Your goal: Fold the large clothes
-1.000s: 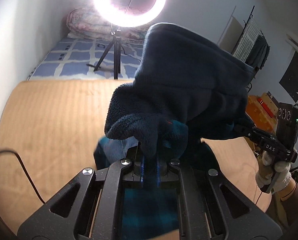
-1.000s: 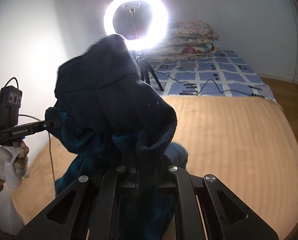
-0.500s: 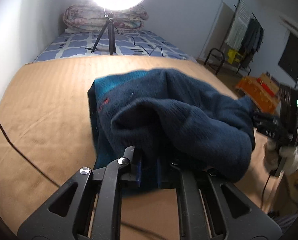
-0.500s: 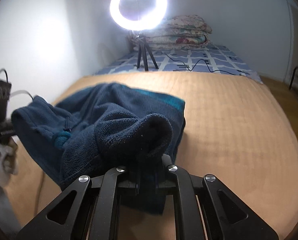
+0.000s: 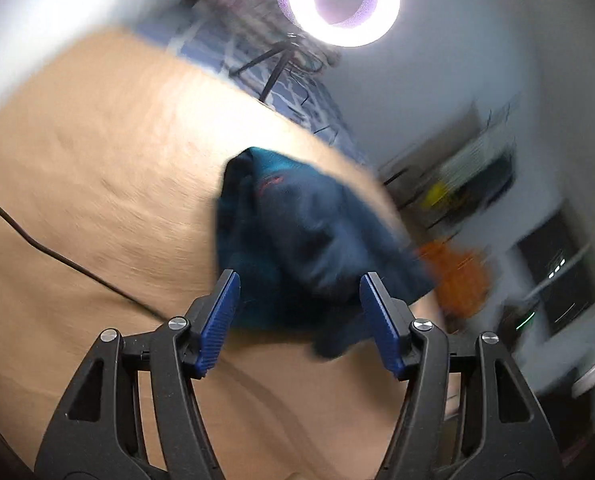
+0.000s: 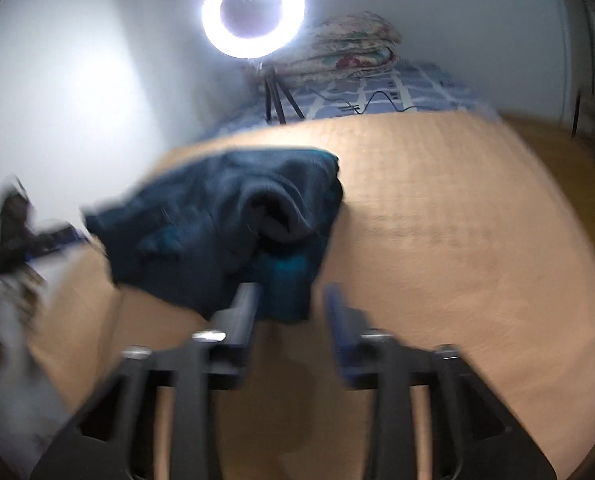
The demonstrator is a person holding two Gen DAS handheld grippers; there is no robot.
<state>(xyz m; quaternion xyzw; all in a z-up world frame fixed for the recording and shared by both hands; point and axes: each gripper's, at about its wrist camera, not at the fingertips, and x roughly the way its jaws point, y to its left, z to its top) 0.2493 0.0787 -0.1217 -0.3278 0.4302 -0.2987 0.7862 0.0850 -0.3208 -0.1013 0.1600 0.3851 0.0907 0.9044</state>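
Observation:
A dark blue fleece garment [image 5: 297, 232] with a teal lining lies bunched on the tan bed cover [image 5: 97, 152]. My left gripper [image 5: 300, 300] hovers at its near edge. Its jaws are opening, and the blue pads [image 5: 221, 320] stand apart on either side of the cloth without pressing it. In the right wrist view the same garment [image 6: 217, 216] lies ahead and to the left. My right gripper [image 6: 291, 304] is also opening, with the garment's teal hem just at its fingertips and nothing pinched. Both views are blurred by motion.
A lit ring light [image 6: 253, 12] on a tripod stands at the far end of the bed, by folded quilts [image 6: 353, 48] on a blue checked sheet [image 6: 397, 92]. A black cable [image 5: 57, 256] crosses the cover at left. A clothes rack [image 5: 477, 172] stands right.
Both grippers brought the lifted garment down onto the bed, then let go of it and their jaws spread. The left wrist view has rolled and both have drawn back a little.

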